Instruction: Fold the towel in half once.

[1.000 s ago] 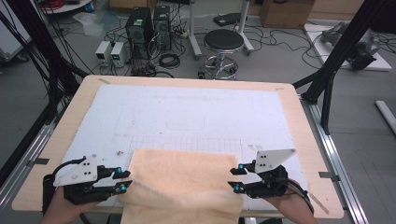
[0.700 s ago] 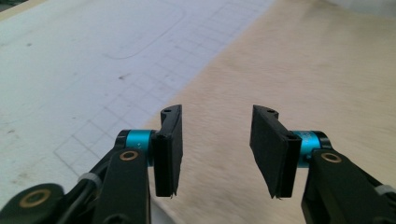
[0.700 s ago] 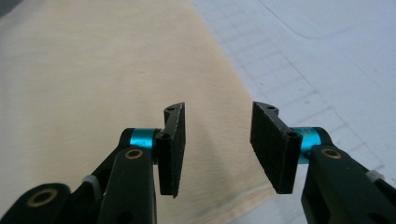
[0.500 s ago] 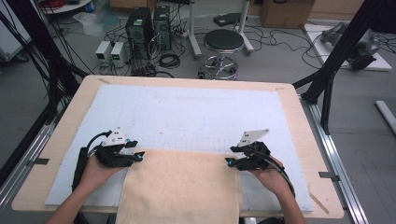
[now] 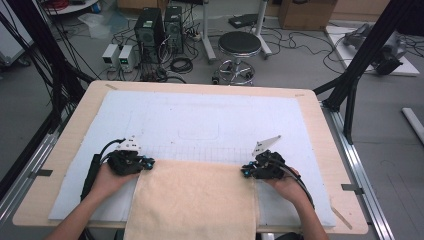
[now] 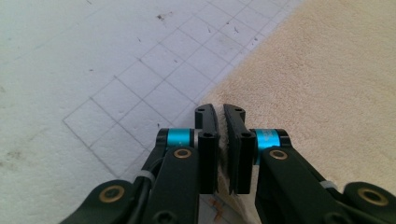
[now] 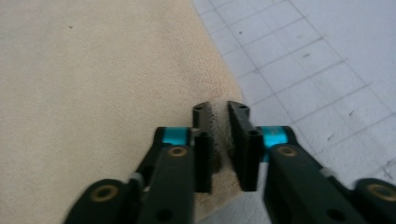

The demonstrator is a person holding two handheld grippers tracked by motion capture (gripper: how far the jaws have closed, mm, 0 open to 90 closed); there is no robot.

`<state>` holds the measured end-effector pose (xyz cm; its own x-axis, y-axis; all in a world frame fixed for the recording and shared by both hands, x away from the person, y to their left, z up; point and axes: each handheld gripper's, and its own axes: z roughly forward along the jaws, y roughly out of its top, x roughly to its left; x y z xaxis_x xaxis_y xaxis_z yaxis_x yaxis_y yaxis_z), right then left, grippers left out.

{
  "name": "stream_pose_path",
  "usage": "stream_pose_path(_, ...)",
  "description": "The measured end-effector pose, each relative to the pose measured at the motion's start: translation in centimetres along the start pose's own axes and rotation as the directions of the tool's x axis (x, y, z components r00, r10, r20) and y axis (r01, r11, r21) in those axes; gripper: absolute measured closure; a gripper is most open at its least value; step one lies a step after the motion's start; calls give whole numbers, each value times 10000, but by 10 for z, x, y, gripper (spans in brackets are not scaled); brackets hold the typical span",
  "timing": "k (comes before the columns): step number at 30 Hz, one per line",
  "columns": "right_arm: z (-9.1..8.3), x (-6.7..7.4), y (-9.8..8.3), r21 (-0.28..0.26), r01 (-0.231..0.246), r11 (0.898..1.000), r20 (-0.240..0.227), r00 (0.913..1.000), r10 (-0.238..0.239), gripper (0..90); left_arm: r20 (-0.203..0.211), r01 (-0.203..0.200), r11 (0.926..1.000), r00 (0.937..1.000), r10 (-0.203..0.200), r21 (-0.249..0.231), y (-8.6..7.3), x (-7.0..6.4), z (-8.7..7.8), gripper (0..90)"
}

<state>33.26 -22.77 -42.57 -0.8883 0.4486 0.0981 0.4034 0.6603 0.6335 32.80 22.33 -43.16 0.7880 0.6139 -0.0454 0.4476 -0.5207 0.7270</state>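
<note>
While the beige towel (image 5: 192, 202) lies flat on the near half of the bench (image 5: 320, 125), with its near end running to the bench's front edge, a person's forearms come in from the bottom of the high view, each hand carrying a tool. Seen from above, the left tool (image 5: 148, 163) sits at the towel's far left corner and the right tool (image 5: 243, 171) at its far right corner, both low on the surface. In the left gripper view, the left tool (image 6: 220, 113) has just been closing, and its jaws now stand clenched on the towel's (image 6: 327, 88) corner, a thin fold of cloth pinched between the pads. In the right gripper view, the right tool (image 7: 219, 112) has likewise just been closing and grips the towel's (image 7: 93, 84) other far corner. Beyond the towel stretches a white mat (image 5: 210, 115) marked with a faint grid. Farther off, on the floor past the bench, stand a round stool (image 5: 240, 45) and some computer boxes (image 5: 160, 25).
</note>
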Motion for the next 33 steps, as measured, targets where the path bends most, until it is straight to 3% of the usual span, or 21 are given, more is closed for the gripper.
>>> stream_pose_path(2, -2, 0, 4, -55, 44, 10000, 285, 9996, -43, 849, -350, 19, 9999, 9994, -25, -170, 4, 3, -1, 857)
stream_pose_path(6, -9, -15, 20, -723, -6, 9974, 975, 9952, 76, 853, -800, 905, 9901, 9918, -993, -1075, 23, 25, 1, 859)
stream_pose_path(12, -11, -67, 57, -891, -382, 9953, 1727, 9835, 532, 853, -1778, 1149, 9805, 9736, -1431, -1596, 74, 63, 15, 859)
stream_pose_path(14, -13, -84, 69, -864, -493, 9950, 1996, 9777, 658, 853, -2193, 1061, 9827, 9658, -1381, -1516, 92, 73, 19, 859)
stream_pose_path(16, -14, -98, 80, -974, -586, 9935, 2306, 9698, 798, 853, -2501, 1059, 9802, 9571, -1461, -1674, 107, 82, 23, 859)
stream_pose_path(18, -14, -110, 88, -1171, -765, 9902, 2474, 9633, 1037, 849, -2558, 1152, 9800, 9543, -1545, -1623, 115, 91, 28, 854)
stream_pose_path(19, -13, -115, 89, -1353, -747, 9880, 2501, 9623, 1070, 815, -2537, 1151, 9818, 9554, -1511, -1513, 115, 94, 31, 833)
stream_pose_path(20, -11, -120, 90, -1295, -874, 9877, 2599, 9583, 1189, 693, -2634, 1204, 9822, 9521, -1553, -1438, 114, 96, 34, 763)
stream_pose_path(21, -9, -123, 89, -1262, -1040, 9865, 2883, 9477, 1368, 663, -2639, 1296, 9824, 9509, -1617, -1348, 111, 98, 36, 687)
stream_pose_path(23, -7, -126, 85, -1271, -1268, 9838, 2593, 9530, 1564, 596, -2367, 1501, 9832, 9564, -1710, -1039, 103, 104, 37, 637)
stream_pose_path(27, -7, -114, 77, -1201, -1001, 9877, 2540, 9587, 1281, 542, -1658, 1632, 9763, 9685, -1860, -1420, 87, 101, 31, 560)
stream_pose_path(30, -8, -101, 69, -1348, -831, 9874, 2295, 9668, 1127, 517, -1081, 1271, 9798, 9836, -1446, -1542, 78, 90, 26, 531)
stream_pose_path(33, -10, -85, 60, -1486, -734, 9862, 2157, 9708, 1048, 474, -747, 1104, 9787, 9894, -1248, -1730, 72, 78, 18, 469)
